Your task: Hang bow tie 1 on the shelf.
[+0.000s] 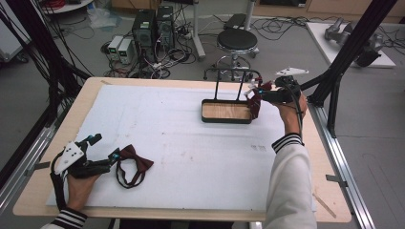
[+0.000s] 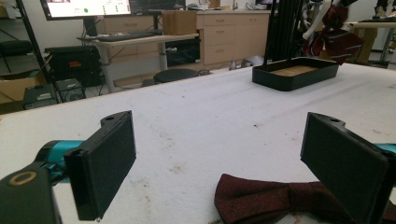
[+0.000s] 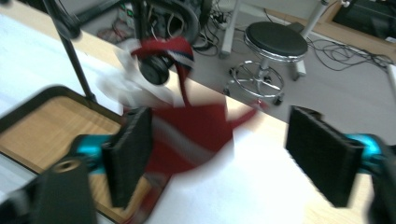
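Observation:
A dark red bow tie (image 1: 133, 162) with its strap looped lies on the white sheet at the near left. My left gripper (image 1: 104, 147) rests beside it, open, and its jaws frame the bow tie (image 2: 261, 198) without touching it. At the far right, my right gripper (image 1: 260, 93) is open at the right end of a black tray (image 1: 226, 120) with a wooden floor. A red tie with pale stripes (image 3: 191, 130) hangs from the rack above the tray, blurred, close to the left jaw, with neither pad pressing on it.
Thin black rack posts (image 1: 217, 83) rise from the tray's back edge. A round stool (image 1: 237, 40) and computer cases (image 1: 153, 28) stand on the floor beyond the table. A black frame strut (image 1: 344, 57) slants past the table's right edge.

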`<action>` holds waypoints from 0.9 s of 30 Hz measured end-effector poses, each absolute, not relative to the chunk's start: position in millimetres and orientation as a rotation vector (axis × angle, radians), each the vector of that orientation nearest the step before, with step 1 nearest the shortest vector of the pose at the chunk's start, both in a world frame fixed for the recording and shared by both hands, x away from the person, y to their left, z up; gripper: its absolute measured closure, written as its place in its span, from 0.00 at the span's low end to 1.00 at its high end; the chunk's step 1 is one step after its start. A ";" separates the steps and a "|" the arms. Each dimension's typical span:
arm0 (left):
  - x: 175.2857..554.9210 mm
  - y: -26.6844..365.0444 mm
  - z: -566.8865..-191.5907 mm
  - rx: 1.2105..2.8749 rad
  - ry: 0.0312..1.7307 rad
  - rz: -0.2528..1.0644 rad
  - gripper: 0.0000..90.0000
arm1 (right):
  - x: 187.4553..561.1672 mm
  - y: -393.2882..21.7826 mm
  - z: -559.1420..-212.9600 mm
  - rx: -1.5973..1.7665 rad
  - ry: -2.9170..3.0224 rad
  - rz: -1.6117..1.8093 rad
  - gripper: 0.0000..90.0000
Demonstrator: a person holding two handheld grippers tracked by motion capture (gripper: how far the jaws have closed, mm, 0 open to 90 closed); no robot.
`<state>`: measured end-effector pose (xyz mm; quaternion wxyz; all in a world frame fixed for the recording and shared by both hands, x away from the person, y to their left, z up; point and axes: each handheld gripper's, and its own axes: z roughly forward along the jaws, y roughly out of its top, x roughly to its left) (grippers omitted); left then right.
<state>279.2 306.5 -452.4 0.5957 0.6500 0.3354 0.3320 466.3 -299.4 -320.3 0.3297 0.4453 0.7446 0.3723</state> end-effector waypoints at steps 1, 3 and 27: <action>279.1 306.6 -452.3 1.510 0.779 0.771 0.12 | 465.6 -299.6 -319.9 1.169 1.949 0.989 0.21; 279.2 306.5 -452.3 1.510 0.779 0.771 0.12 | 464.1 -299.9 -319.1 1.179 1.958 1.016 0.18; 279.0 306.2 -452.3 1.508 0.779 0.775 0.12 | 411.4 -303.0 -280.3 1.123 1.938 1.261 0.12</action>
